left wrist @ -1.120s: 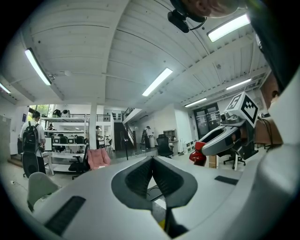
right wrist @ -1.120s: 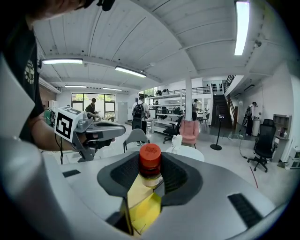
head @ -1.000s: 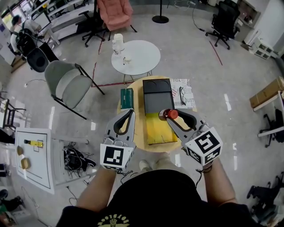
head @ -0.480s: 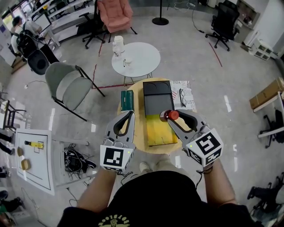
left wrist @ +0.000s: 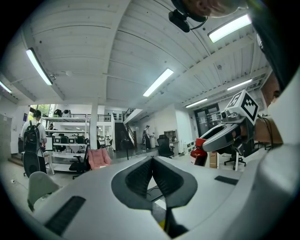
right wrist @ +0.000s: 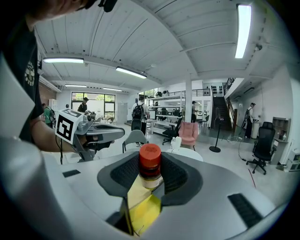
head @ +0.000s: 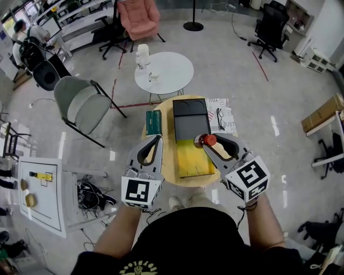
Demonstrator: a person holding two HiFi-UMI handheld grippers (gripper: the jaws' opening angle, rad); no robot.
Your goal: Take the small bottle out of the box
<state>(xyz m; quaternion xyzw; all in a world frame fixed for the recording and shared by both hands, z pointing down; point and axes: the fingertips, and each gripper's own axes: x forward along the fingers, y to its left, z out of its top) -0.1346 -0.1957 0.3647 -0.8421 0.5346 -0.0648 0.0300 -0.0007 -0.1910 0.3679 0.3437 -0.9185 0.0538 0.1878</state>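
Observation:
A small bottle point(head: 207, 139) with a red cap is held upright between the jaws of my right gripper point(head: 208, 142), above the near right part of the open box. The right gripper view shows the pads pressing on the bottle point(right wrist: 150, 165) from both sides, with the box's yellow inside point(right wrist: 144, 210) below. The box point(head: 194, 157) lies on a round wooden table point(head: 167, 161), its black lid point(head: 191, 116) folded back. My left gripper point(head: 157, 138) hovers left of the box, shut and empty; its pads point(left wrist: 140, 176) meet in its own view.
A green book point(head: 153, 120) lies left of the lid. A printed sheet with glasses point(head: 220, 113) lies to its right. Beyond stand a white round table point(head: 167, 71), a grey chair point(head: 80, 102) and a pink armchair point(head: 138, 16). A white cabinet top point(head: 40, 188) is at the left.

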